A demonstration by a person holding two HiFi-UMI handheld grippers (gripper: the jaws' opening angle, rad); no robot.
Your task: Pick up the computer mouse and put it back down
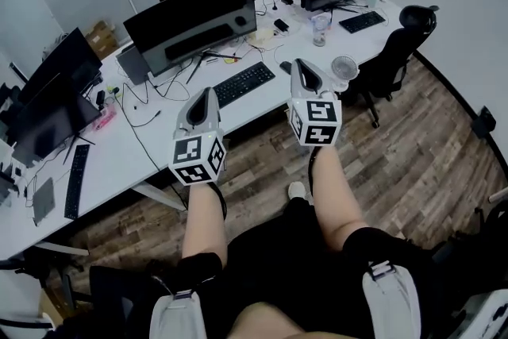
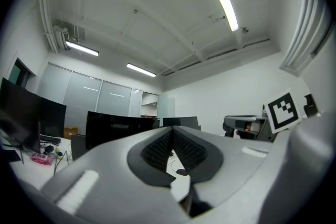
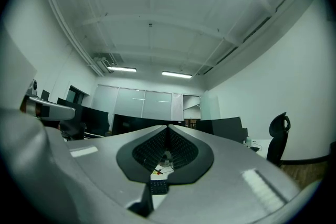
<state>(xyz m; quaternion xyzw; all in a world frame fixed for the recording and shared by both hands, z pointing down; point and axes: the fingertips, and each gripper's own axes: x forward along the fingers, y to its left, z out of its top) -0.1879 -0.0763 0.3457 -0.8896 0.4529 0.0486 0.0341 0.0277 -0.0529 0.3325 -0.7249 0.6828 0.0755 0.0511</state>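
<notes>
The black computer mouse (image 1: 285,67) lies on the white desk (image 1: 127,151), just right of a black keyboard (image 1: 244,83). My right gripper (image 1: 300,64) hangs in front of the desk edge with its tips close over the mouse in the head view; its jaws are shut with nothing between them. To the left, my left gripper (image 1: 209,92) is at the same height, also shut and empty. In the left gripper view the mouse (image 2: 181,171) shows as a small dark shape beyond the closed left gripper (image 2: 171,131). The right gripper (image 3: 168,128) points at the keyboard (image 3: 159,187).
A wide dark monitor (image 1: 194,28) stands behind the keyboard, with cables around it. A small white fan (image 1: 344,67) and a black office chair (image 1: 397,52) are at the right. A cup (image 1: 320,29) and more monitors stand further back. Below is wooden floor (image 1: 405,163).
</notes>
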